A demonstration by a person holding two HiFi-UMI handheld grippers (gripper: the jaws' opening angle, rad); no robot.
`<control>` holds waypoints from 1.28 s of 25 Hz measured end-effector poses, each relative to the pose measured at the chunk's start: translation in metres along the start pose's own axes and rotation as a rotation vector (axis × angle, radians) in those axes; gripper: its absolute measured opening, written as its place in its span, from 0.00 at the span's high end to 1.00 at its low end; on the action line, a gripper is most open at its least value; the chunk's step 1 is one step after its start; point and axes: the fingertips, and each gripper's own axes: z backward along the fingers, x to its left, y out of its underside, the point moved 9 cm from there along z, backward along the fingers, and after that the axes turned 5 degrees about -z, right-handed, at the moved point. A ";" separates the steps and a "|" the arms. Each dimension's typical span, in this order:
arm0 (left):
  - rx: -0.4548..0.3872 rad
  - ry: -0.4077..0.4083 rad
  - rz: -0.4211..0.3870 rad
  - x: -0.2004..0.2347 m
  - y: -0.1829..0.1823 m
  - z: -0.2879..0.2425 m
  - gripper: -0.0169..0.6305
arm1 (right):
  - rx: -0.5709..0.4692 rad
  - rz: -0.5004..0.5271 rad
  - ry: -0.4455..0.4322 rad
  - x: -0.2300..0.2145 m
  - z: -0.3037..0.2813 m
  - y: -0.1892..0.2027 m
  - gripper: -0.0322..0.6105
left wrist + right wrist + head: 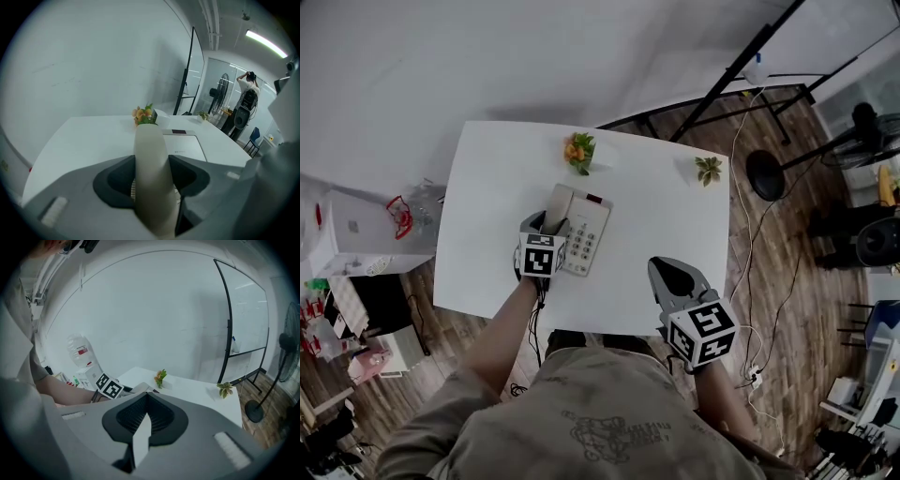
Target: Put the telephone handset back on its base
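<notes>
The handset (151, 178) is clamped between the jaws of the left gripper (549, 228), which are pressed against its two sides. It is held along the left side of the base (590, 234); whether it is seated there cannot be told. The jaws of the right gripper (147, 398) are closed together on nothing, above the near edge of the white table (656, 216). At the far edge a flowering plant (578, 150) and a green plant (708, 170) are set well apart. The table is backed by a white wall (487, 56). A wooden floor (787, 281), a fan (766, 174) and a whiteboard stand (228, 333) are seen to the right.
</notes>
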 end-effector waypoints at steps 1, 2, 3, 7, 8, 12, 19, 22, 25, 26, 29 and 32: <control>0.003 -0.003 -0.015 -0.001 0.000 -0.001 0.62 | -0.001 0.001 0.000 0.000 0.001 0.001 0.90; 0.009 -0.004 -0.036 -0.002 0.000 -0.003 0.62 | -0.002 0.001 0.000 0.000 0.002 0.002 0.90; 0.020 0.002 -0.058 -0.003 0.000 -0.005 0.60 | -0.005 0.002 -0.001 0.001 0.003 0.002 0.90; 0.063 0.038 -0.102 -0.008 0.003 -0.001 0.50 | -0.023 0.015 -0.008 0.002 0.009 -0.001 0.90; 0.056 0.038 -0.106 -0.009 0.002 0.004 0.50 | -0.031 0.019 -0.011 0.002 0.011 -0.003 0.90; 0.021 0.018 -0.118 -0.012 -0.008 0.032 0.50 | -0.068 0.039 -0.025 0.003 0.018 -0.011 0.90; 0.063 -0.005 -0.181 -0.008 -0.001 0.051 0.53 | -0.125 0.070 -0.054 0.014 0.031 -0.024 0.90; 0.125 -0.004 -0.205 -0.007 0.013 0.037 0.55 | -0.122 0.069 -0.058 0.017 0.032 -0.021 0.90; 0.140 0.013 -0.200 -0.008 0.017 0.026 0.59 | -0.104 0.066 -0.058 0.017 0.032 -0.016 0.90; 0.142 0.016 -0.198 -0.008 0.017 0.025 0.61 | -0.099 0.063 -0.056 0.017 0.033 -0.014 0.90; 0.145 0.012 -0.188 -0.006 0.016 0.025 0.61 | -0.089 0.050 -0.044 0.015 0.035 -0.008 0.90; 0.136 0.003 -0.179 -0.004 0.019 0.025 0.64 | -0.081 0.043 -0.041 0.014 0.036 -0.005 0.90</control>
